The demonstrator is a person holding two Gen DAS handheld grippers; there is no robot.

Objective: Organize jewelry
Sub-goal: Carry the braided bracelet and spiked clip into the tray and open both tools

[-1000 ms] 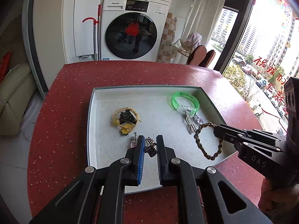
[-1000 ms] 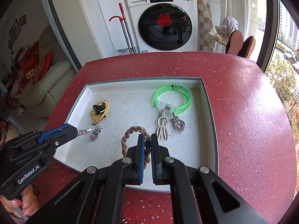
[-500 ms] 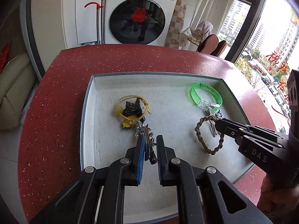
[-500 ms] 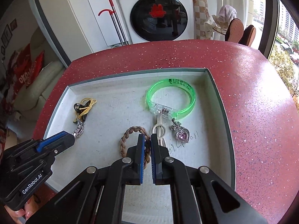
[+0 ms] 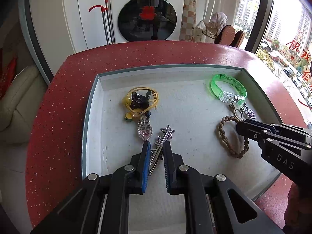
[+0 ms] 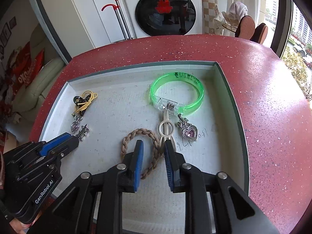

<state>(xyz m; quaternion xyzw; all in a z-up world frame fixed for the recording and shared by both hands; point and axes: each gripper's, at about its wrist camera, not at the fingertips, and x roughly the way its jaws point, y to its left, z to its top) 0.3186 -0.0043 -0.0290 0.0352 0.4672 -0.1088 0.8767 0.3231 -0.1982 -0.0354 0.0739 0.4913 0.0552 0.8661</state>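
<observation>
Right wrist view: our right gripper is opening, braid loose between the jaws, lower centre of tray. Braid's soft and light; we'd pinch one strand. Left gripper pinches the stiff star clip.

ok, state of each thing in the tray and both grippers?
left gripper: shut on star clip
right gripper: opening, braid between its fingers, resting in tray
green bangle: flat, clasp shut
yellow cord: lying bunched
washer door: shut
</observation>
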